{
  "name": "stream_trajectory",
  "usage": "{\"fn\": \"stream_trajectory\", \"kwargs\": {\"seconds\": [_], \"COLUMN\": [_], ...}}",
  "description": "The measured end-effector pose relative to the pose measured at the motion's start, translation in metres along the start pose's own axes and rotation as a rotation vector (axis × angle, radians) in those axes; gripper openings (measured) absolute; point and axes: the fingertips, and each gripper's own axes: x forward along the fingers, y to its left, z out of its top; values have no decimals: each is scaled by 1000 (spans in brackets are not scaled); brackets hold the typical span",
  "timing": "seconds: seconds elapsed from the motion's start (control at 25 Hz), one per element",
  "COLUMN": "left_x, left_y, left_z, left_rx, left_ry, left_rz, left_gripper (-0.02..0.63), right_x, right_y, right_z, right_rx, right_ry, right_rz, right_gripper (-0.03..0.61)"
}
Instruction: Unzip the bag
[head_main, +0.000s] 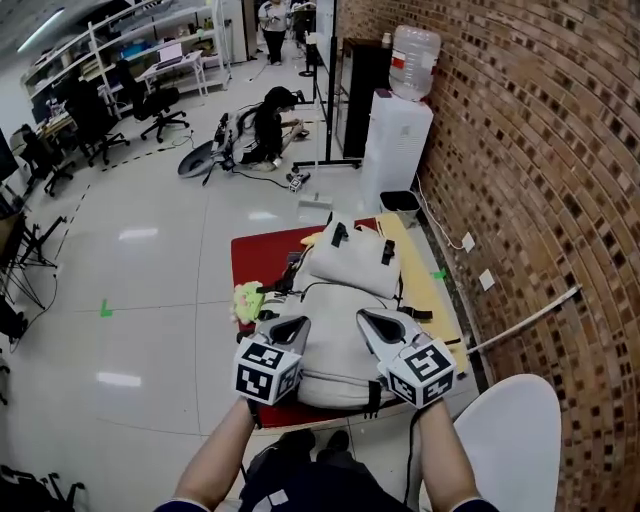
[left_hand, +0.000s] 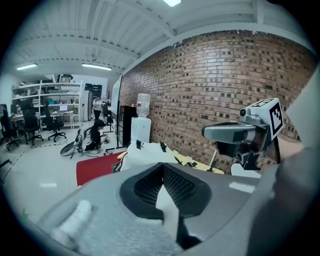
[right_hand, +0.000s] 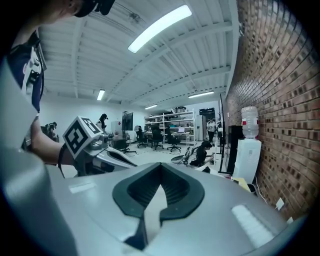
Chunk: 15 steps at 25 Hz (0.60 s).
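Note:
A pale grey backpack (head_main: 335, 345) lies on the red table (head_main: 256, 262), with a second pale padded bag (head_main: 356, 260) resting on its far end. No zip slider can be made out. Both grippers hover over the backpack's near part. My left gripper (head_main: 288, 328) is shut with nothing between its jaws, above the bag's left side. On the right side, my right gripper (head_main: 378, 322) is also shut and empty. In the left gripper view the shut jaws (left_hand: 162, 167) point toward the bag (left_hand: 145, 152), and the right gripper (left_hand: 225, 133) shows alongside. The right gripper view shows its closed jaws (right_hand: 161, 169) and the left gripper (right_hand: 112, 156) beside them.
A yellow board (head_main: 428, 295) lies along the table's right edge by the brick wall (head_main: 545, 150). A yellow-green soft toy (head_main: 248, 298) sits left of the bag. A water dispenser (head_main: 398, 140) stands beyond the table. A white rounded seat (head_main: 512, 440) is near right. A person sits on the floor (head_main: 268, 125).

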Motion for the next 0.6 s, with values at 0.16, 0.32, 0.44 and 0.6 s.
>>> {"fn": "stream_trajectory", "kwargs": {"seconds": [0.16,0.32,0.44,0.6], "left_x": [15,33,44,56], "left_y": [24,47,59,69], "left_z": [-7,-23,-23,-38], "left_rx": [-50,-34,-51,-70], "left_ry": [25,73,68,114], "left_rz": [3,-11,-22,-15], "left_gripper": [3,20,54,98], "right_x": [36,70,95,126], "right_y": [-3,-2,-2,-1], "right_z": [-7,-24,-31,-44], "right_rx": [-9,-28,-45,-60], "right_ry": [63,163,220,286], "right_rz": [47,93,143,209], "right_gripper": [6,6,8,9]}}
